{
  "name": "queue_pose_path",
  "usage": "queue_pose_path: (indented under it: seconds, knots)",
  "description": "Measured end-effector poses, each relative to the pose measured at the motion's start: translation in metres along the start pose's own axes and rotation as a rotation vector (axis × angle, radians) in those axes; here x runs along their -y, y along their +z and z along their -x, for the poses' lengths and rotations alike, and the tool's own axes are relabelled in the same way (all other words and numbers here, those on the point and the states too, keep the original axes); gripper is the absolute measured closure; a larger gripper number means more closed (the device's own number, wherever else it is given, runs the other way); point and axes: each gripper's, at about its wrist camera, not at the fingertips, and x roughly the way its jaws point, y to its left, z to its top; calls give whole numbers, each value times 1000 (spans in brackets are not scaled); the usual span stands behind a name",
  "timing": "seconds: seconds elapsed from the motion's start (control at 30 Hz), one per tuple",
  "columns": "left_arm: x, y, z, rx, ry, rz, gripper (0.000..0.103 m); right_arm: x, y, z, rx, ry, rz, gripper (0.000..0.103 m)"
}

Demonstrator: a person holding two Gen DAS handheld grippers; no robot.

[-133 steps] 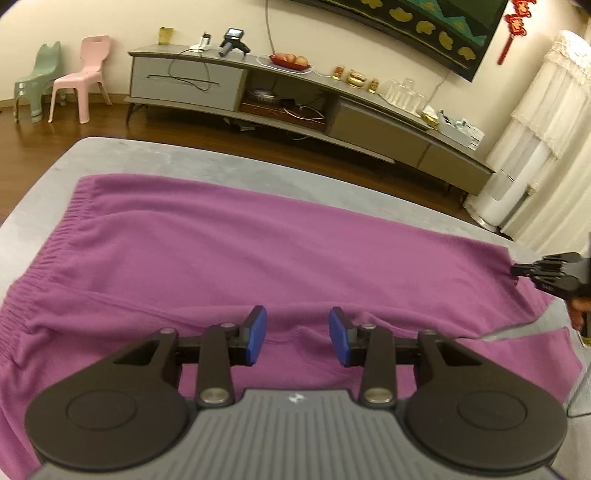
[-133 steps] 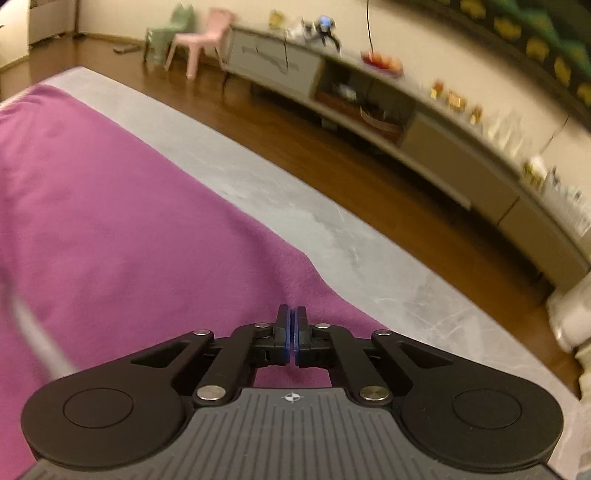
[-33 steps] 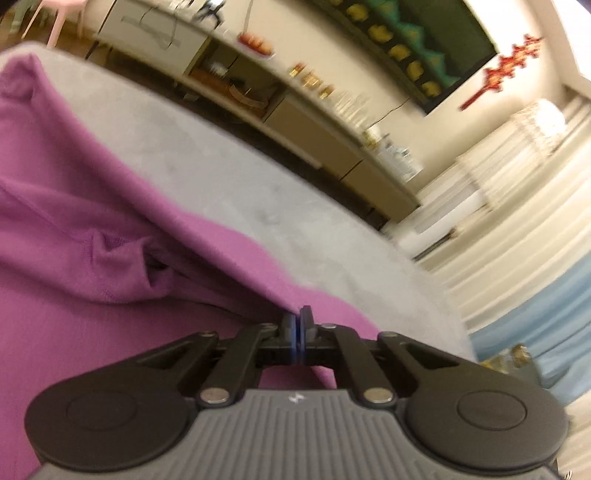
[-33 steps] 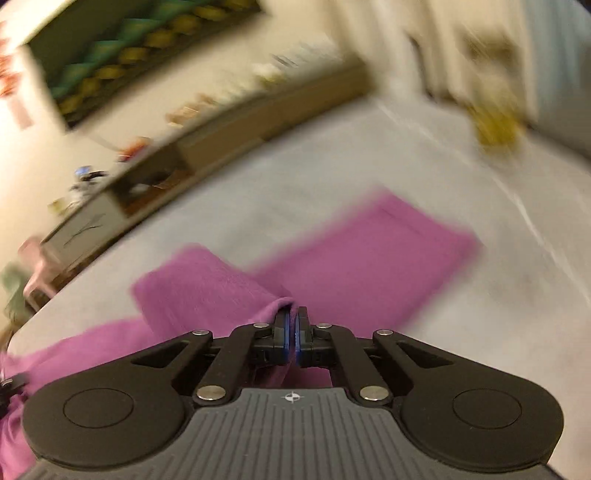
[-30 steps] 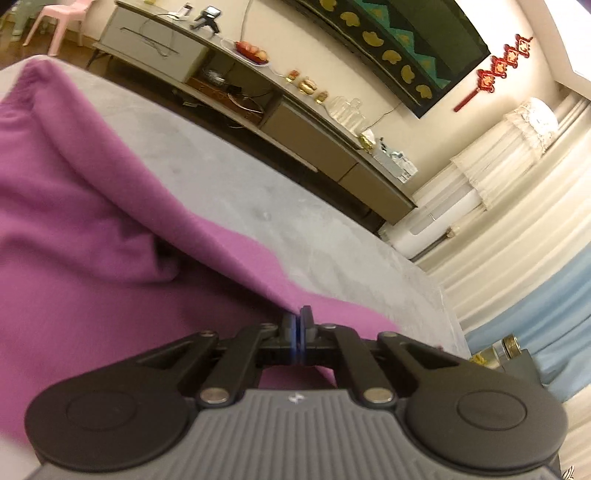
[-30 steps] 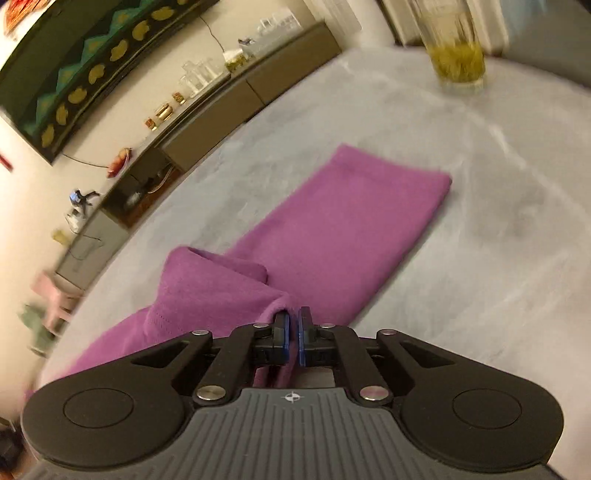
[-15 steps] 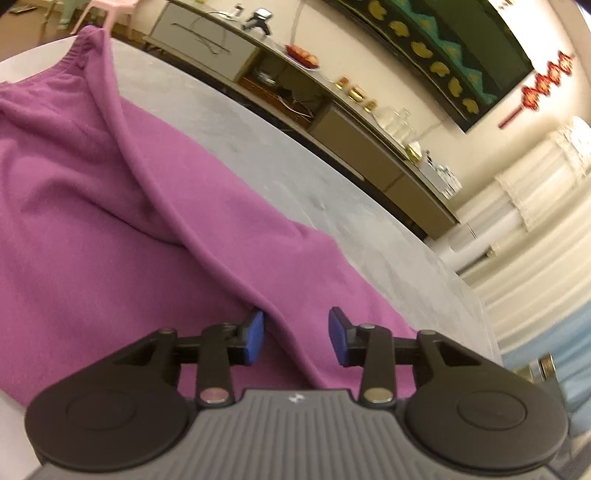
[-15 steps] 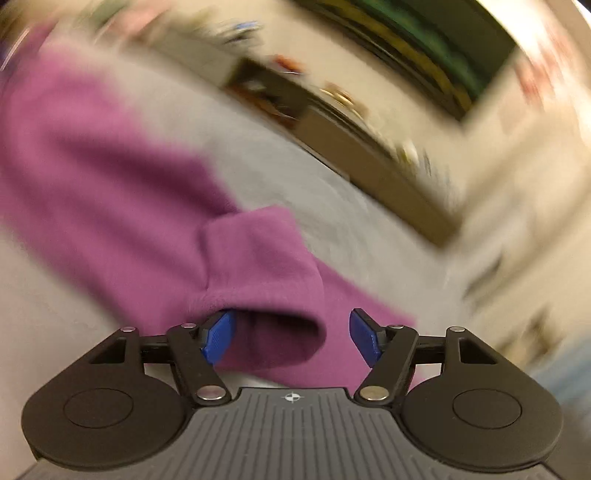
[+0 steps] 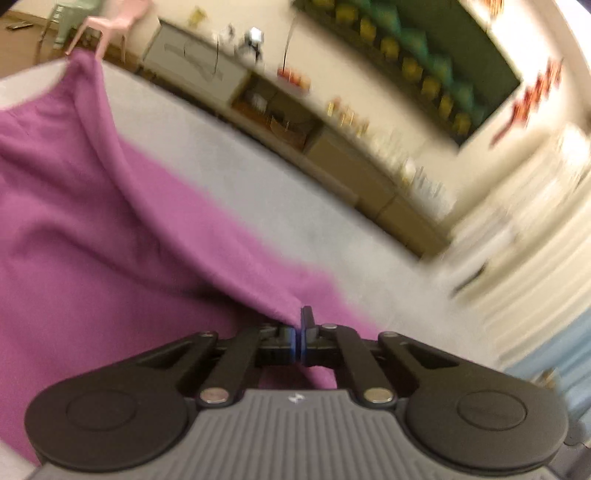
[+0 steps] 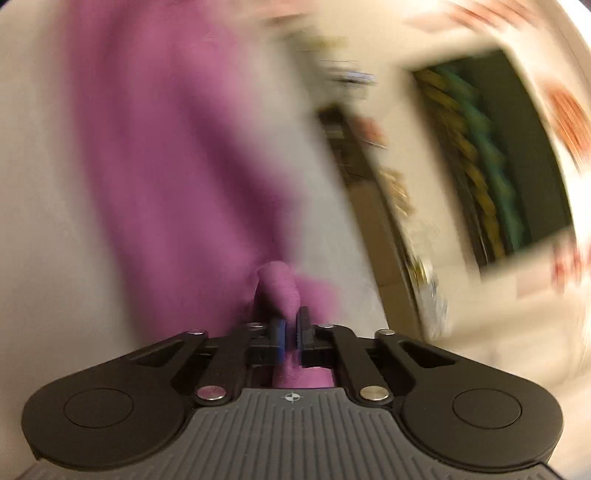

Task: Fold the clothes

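Observation:
A pair of purple sweatpants [image 9: 92, 236] lies spread on a grey table [image 9: 258, 199], its waistband at the far left. My left gripper [image 9: 298, 332] is shut on a fold of the purple cloth, which rises taut from the jaws toward the waistband. In the blurred right wrist view the purple sweatpants [image 10: 166, 158] stretch away from me. My right gripper [image 10: 290, 328] is shut on a thick bunch of the cloth, which bulges out above the blue pads.
A long low TV cabinet [image 9: 295, 140] with small items runs along the far wall, with a pink chair [image 9: 110, 26] at the far left. Pale curtains [image 9: 535, 240] hang at the right. A dark framed panel [image 10: 491, 155] shows in the right wrist view.
Both grippers were open over the cloth half a second ago; both are shut on it now. The right wrist view has swung sharply and is motion-blurred.

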Motion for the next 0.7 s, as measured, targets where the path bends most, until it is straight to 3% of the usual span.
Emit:
queue_pose_path:
  seconds: [0.03,0.07,0.2,0.27,0.37,0.4,0.5,0.57,0.6,0.67,0.7]
  knots:
    - [2,-1,15,9,-20,-2,101,21,-1,-4,-8,6,-145,100]
    - [5,-6,26,3,-14,-28,101,46,-24,-8,-43,31,-366,100]
    - [-10,-33,11,-115,117,-16,101,139,-114,-28,-192,131,-1217,100]
    - [-14,-38,2,-132,145,-4,101,140,-148,-45,-273,199,-1410,99]
    - [-7,-35,0,-118,128,-11,101,140,-161,-55,-268,280,-1535,95]
    - [-4,-35,-1,-114,122,-13,101,143,-155,-49,-209,271,-1515,95]
    - [0,-12,11,49,15,41,101,153,-136,-31,-33,244,-1450,99]
    - [10,0,37,190,-67,18,101,159,-123,-20,83,226,-1404,100]
    - [12,-2,40,187,-74,2,101,164,-118,-13,132,209,-1387,100]
    - [11,-18,31,82,-45,-25,101,176,-118,-3,156,133,-1401,100]
    - [8,-29,21,12,-13,-33,101,174,-132,-13,69,115,-1434,100]
